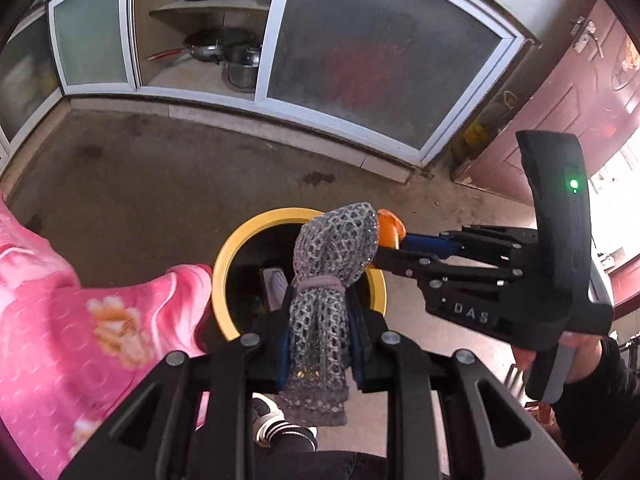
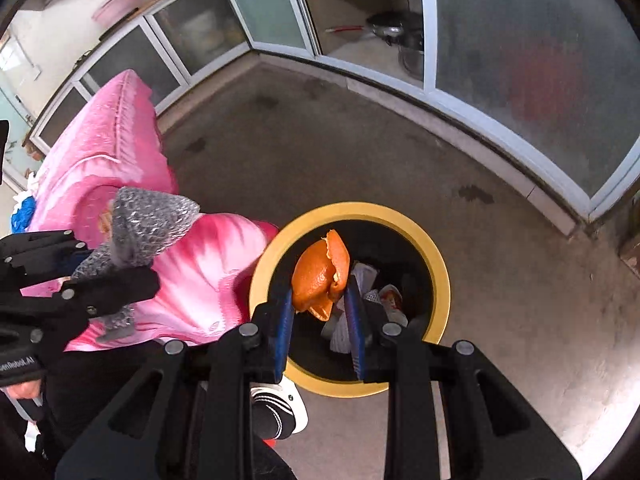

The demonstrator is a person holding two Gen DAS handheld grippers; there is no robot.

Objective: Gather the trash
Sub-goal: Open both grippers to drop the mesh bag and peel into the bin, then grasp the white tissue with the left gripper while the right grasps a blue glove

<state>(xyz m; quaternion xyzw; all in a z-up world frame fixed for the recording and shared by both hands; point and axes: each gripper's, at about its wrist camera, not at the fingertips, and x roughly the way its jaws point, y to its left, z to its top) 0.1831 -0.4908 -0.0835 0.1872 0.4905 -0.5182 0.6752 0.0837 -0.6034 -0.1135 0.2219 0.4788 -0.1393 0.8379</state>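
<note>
We see our left tongs (image 1: 320, 344) clamped on a grey foam net (image 1: 326, 276), the blue pads pressing its lower half while its tied, bulging top stands up past the fingertips toward 12 o'clock. Directly beyond the net sits the bin (image 1: 224, 280), a black tub with a yellow rim, its mouth partly hidden by the net; some paper shows inside at 9 o'clock of the net.

From 3 o'clock in the left view our right tongs (image 1: 394, 246) reach in over the bin's far rim, an orange peel (image 1: 388, 228) at their tips just beside the net's top. A hand (image 1: 560, 352) in a dark sleeve grips the handle at 4 o'clock.

In the right view those right tongs (image 2: 320, 292) are narrow, pinching the peel (image 2: 318, 276) between blue pads. The peel hangs over the open bin (image 2: 436, 264), where crumpled white wrappers (image 2: 360, 304) lie at the bottom. At 9 o'clock the left tongs (image 2: 116, 276) carry the net (image 2: 148, 224) above a pink blanket (image 2: 200, 272), clear of the bin's mouth in this view.

The bin stands on a grey concrete floor (image 2: 400, 160). A striped shoe (image 2: 276, 412) shows at 6 o'clock. Frosted-glass cabinets (image 2: 540, 80) run along 12 to 2 o'clock, with pans (image 2: 392, 32) on an open shelf.
</note>
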